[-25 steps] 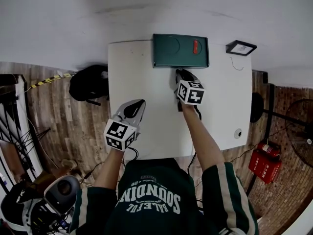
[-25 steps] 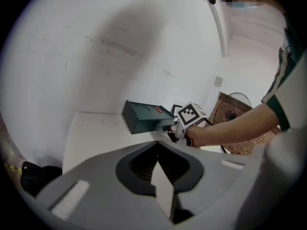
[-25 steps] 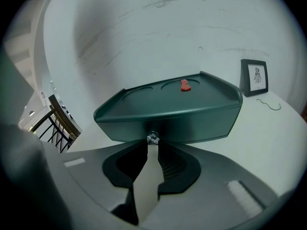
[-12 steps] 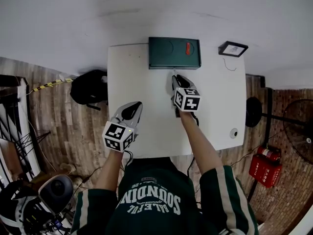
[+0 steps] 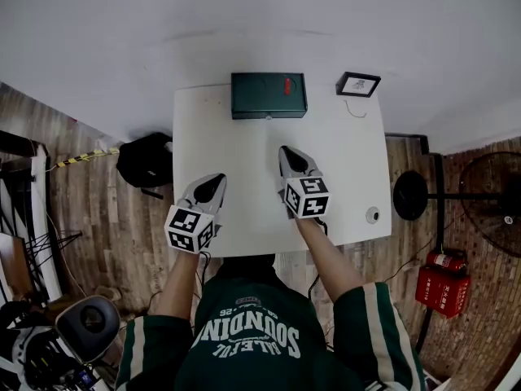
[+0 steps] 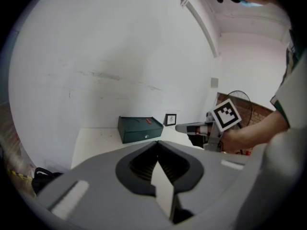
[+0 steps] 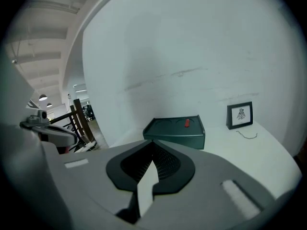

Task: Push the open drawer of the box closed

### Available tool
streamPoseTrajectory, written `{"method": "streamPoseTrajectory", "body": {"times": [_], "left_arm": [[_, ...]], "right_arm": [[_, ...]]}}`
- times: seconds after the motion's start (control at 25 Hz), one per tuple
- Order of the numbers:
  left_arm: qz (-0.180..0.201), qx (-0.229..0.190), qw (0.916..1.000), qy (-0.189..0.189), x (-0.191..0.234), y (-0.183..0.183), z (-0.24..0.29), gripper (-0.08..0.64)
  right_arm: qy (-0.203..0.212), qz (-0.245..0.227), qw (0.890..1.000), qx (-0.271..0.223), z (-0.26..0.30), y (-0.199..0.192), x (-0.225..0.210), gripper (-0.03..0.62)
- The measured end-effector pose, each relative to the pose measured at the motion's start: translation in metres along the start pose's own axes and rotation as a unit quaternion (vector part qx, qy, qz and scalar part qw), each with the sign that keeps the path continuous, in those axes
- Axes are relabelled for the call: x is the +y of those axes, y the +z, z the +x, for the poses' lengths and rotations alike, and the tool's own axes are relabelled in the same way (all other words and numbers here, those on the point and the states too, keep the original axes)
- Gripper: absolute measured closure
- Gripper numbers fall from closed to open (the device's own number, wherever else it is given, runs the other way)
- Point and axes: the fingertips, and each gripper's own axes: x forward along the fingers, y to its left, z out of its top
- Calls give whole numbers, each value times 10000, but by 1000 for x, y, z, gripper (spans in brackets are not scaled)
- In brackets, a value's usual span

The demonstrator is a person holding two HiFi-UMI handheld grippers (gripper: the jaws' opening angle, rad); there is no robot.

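The dark green box (image 5: 269,96) stands at the back edge of the white table (image 5: 244,145), with a small red piece (image 5: 286,85) on its lid. Its front looks flush, with no drawer sticking out, in the left gripper view (image 6: 140,128) and the right gripper view (image 7: 177,132). My right gripper (image 5: 286,151) hovers over the table's middle, well short of the box, jaws shut and empty (image 7: 152,153). The left gripper (image 5: 216,179) is nearer the front left edge, jaws also shut on nothing (image 6: 156,143).
A small framed picture (image 5: 358,84) leans at the back right beside a thin cord (image 5: 352,108). A round white object (image 5: 372,215) sits near the front right corner. On the floor are a black bag (image 5: 145,160), a fan (image 5: 488,202) and a red extinguisher (image 5: 440,283).
The right gripper has drawn back from just in front of the box towards the person. The left gripper has pulled back a little too. The box looks farther away.
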Motion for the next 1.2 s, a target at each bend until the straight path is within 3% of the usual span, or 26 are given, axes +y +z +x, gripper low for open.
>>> {"method": "streamPoseTrajectory", "body": {"times": [0.16, 0.4, 0.64, 1.2], "left_arm": [[86, -138, 9998, 62, -16, 8, -11, 508], [195, -393, 9989, 149, -3, 21, -22, 508], [471, -695, 9962, 218, -63, 36, -58, 508], [557, -797, 9950, 244, -77, 41, -68, 508]], "right_arm": [[196, -255, 9990, -320, -37, 10, 16, 591], [352, -596, 9955, -652, -53, 21, 47, 591], [396, -664, 9917, -1026, -137, 30, 51, 591], [402, -828, 9882, -1225, -165, 38, 56, 591]]}}
